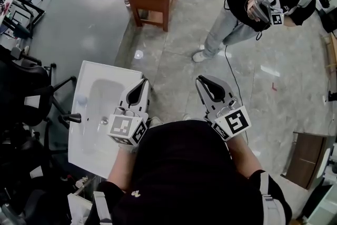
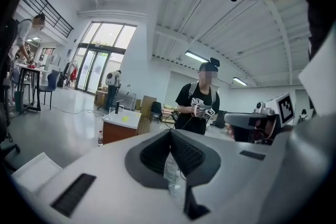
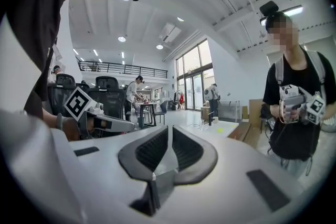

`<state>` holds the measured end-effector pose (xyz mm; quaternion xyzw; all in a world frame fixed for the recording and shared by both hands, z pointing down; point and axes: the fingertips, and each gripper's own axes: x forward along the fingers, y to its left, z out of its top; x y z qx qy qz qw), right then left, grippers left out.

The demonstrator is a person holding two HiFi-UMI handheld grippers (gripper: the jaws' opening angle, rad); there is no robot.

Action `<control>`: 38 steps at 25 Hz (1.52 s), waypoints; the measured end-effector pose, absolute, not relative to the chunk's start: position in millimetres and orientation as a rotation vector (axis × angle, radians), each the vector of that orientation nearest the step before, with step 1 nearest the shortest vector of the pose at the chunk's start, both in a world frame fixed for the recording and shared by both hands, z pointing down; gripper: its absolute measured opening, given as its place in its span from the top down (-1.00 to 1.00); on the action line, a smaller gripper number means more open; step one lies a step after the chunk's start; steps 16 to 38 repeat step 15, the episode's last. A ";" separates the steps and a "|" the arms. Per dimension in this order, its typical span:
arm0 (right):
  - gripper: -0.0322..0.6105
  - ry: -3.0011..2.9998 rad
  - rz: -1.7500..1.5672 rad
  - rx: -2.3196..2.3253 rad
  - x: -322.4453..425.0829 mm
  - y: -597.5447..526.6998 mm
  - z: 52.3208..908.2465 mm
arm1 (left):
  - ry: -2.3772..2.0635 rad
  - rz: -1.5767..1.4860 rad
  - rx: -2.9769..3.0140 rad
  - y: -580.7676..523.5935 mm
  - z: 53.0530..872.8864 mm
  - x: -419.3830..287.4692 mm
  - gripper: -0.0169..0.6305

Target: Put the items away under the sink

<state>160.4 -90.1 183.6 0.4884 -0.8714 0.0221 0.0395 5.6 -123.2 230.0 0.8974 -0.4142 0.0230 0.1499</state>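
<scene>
Sink [image 1: 87, 68] sits just left of & below left tongs [image 1: 143, 81]; space under it hidden. Both left tongs & right tongs [image 1: 200, 81] pressed together, pinching nothing. No loose items in view, so prob. done or not begun; can't tell.

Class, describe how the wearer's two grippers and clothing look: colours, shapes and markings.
The left gripper and right gripper are light grey plastic with curved jaws lined by dark ribbed pads. Each carries a white cube printed with black square markers. The person wears a black top.
</scene>
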 end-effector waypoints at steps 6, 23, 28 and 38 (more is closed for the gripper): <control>0.76 -2.671 0.045 1.487 155.2 -99.8 180.0 | -1.204 0.049 2.575 -132.0 228.0 1.7 0.88; 0.76 -2.658 0.050 1.502 149.9 -99.4 183.3 | -1.245 0.059 2.549 -134.5 233.7 -13.7 0.88; 0.76 -2.658 0.050 1.502 149.9 -99.4 183.3 | -1.245 0.059 2.549 -134.5 233.7 -13.7 0.88; 0.76 -2.658 0.050 1.502 149.9 -99.4 183.3 | -1.245 0.059 2.549 -134.5 233.7 -13.7 0.88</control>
